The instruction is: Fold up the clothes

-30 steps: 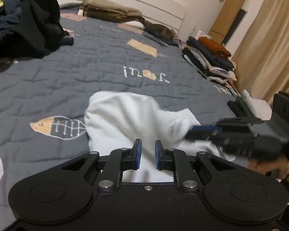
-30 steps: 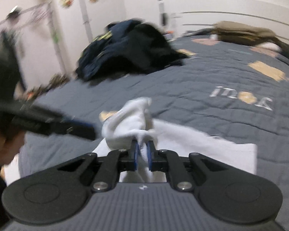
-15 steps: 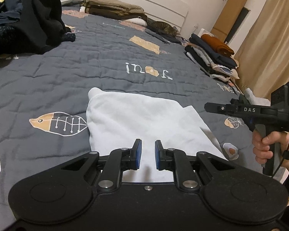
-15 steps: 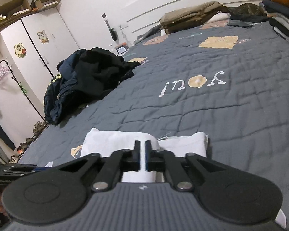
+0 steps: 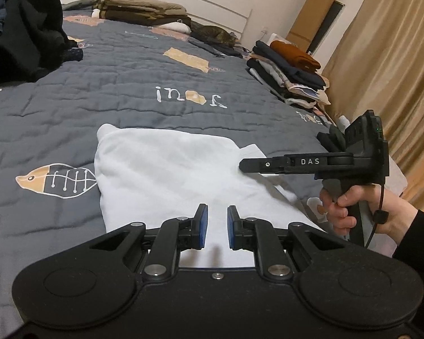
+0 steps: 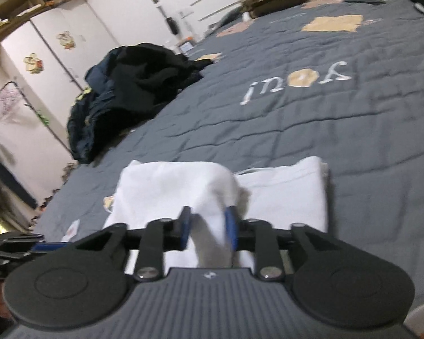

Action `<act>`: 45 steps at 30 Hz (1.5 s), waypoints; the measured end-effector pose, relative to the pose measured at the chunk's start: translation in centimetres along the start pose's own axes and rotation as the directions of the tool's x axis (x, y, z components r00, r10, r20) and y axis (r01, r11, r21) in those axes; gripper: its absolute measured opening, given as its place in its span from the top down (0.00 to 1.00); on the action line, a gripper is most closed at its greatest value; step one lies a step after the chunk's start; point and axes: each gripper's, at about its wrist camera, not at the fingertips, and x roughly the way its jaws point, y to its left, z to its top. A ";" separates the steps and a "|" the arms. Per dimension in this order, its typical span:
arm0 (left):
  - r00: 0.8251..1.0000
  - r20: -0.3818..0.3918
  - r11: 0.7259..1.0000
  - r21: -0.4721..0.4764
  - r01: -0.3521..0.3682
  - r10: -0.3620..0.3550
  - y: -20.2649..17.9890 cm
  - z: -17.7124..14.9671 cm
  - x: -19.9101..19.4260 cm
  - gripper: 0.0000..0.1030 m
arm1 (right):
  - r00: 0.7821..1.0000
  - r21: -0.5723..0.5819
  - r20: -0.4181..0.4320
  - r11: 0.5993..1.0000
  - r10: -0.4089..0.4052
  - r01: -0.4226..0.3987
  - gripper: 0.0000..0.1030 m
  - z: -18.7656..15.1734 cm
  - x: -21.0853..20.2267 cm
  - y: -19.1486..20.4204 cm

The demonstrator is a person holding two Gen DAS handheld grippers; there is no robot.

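Observation:
A white garment (image 5: 166, 169) lies folded flat on the grey quilt (image 5: 127, 90) of a bed. My left gripper (image 5: 214, 226) hovers over its near edge, pads a narrow gap apart with nothing pinched. In the left wrist view my right gripper (image 5: 243, 166) reaches in from the right, held by a person's hand (image 5: 342, 206), its tip at the garment's right side. In the right wrist view the right gripper (image 6: 207, 226) has its jaws opening, and a raised fold of the white garment (image 6: 282, 195) still lies loose between the pads.
A heap of dark clothes (image 5: 28, 34) sits at the far left of the bed. Folded stacks lie at the right edge (image 5: 291, 70) and by the headboard (image 5: 144, 11), with a cat (image 5: 214, 35) beside it. Curtains (image 5: 395, 70) hang on the right.
The right gripper carried a bunched corner of the white garment across and down, the garment now lies flat, and its jaws have parted. The left gripper stayed in place.

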 end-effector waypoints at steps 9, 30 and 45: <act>1.000 0.004 1.000 -0.002 -0.004 0.004 0.1 0.1 0.0 0.85 | 1.000 0.076 0.015 0.997 -0.009 0.008 0.94 -0.3 0.4 -0.9; 1.000 0.007 1.000 -0.003 -0.008 0.008 0.5 0.4 -0.3 0.85 | 0.993 0.047 0.077 0.995 -0.088 0.085 0.92 0.9 -4.8 -0.9; 0.999 0.017 0.999 0.023 0.047 -0.047 -1.4 0.2 -0.4 0.85 | 0.987 0.119 -0.036 0.982 0.154 -0.149 0.91 -5.2 -8.7 2.5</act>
